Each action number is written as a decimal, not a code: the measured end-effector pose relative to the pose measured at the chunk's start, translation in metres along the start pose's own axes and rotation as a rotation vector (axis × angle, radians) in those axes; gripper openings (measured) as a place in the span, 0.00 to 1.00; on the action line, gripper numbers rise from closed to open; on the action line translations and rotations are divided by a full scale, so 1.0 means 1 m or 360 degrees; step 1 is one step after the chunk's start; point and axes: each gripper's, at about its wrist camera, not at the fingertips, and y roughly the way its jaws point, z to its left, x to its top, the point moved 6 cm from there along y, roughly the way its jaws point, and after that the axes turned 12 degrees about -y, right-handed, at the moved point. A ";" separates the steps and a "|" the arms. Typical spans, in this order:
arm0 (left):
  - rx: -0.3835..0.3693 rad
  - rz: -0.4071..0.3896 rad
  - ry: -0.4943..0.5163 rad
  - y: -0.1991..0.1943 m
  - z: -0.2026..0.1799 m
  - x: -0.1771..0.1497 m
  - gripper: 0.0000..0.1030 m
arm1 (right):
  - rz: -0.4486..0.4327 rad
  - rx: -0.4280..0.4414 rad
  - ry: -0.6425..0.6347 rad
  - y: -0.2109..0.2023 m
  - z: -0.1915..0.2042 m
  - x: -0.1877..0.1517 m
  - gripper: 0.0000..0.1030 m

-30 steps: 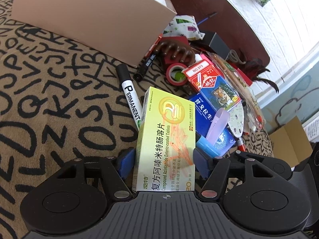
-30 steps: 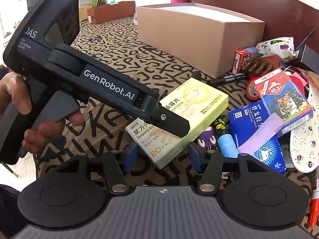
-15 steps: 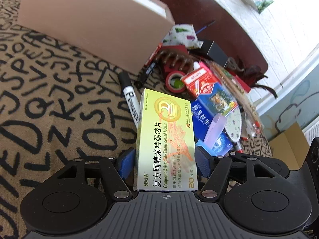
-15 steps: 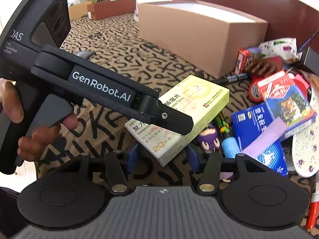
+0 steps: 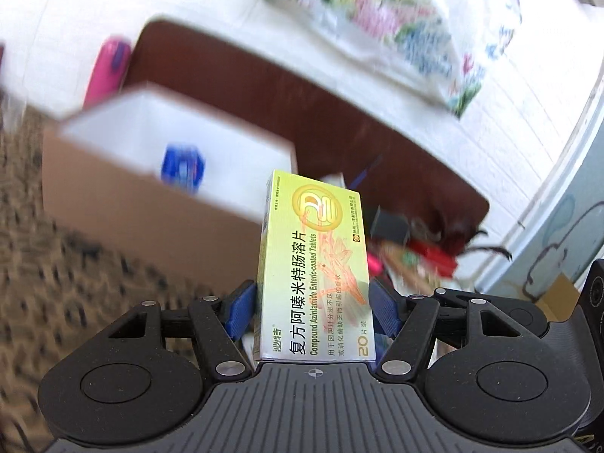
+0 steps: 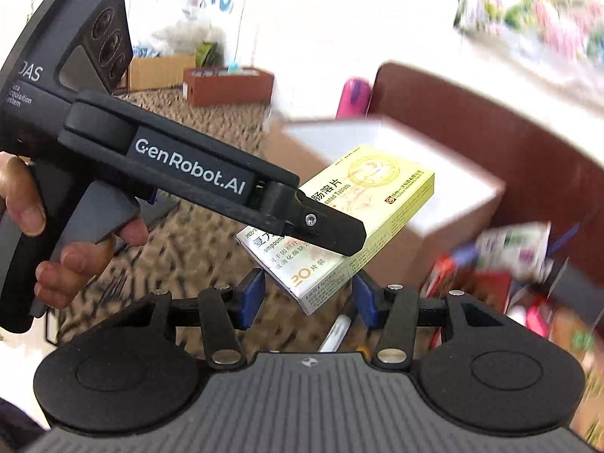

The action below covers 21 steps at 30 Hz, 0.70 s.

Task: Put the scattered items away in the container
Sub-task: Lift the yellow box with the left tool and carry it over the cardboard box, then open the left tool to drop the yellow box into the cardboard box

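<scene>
**Tablet box held aloft before the cardboard container**

The yellow tablet box (image 5: 315,264) is clamped between the blue pads (image 5: 238,311) of the left claw (image 5: 313,311) and is carried clear of the surface, with its far end pointed toward the open cardboard container (image 5: 124,204); in the right wrist view the same box (image 6: 362,204) is seen gripped by the left claw (image 6: 328,232), the handle being held by a hand (image 6: 75,249). The right claw (image 6: 307,298) is seen parted, with nothing between its pads; a white marker (image 6: 334,334) lies on the surface below it. The surface is covered with a tan cloth (image 5: 75,283) printed with black letters, much blurred; a blue item (image 5: 183,168) is seen inside the white-lined container. A clutter of scattered items (image 5: 415,253) lies to the right of the container, too blurred to be told apart. A dark brown headboard-like panel (image 5: 339,128) stands behind; a white brick wall (image 5: 509,120) and a floral cloth (image 5: 396,19) are seen above it; a pink bottle (image 5: 109,68) stands behind the container.
</scene>
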 end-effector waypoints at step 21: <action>-0.0042 0.0158 -0.0139 0.148 0.025 0.115 0.69 | 0.0230 0.0058 0.0188 0.141 -0.121 0.042 0.44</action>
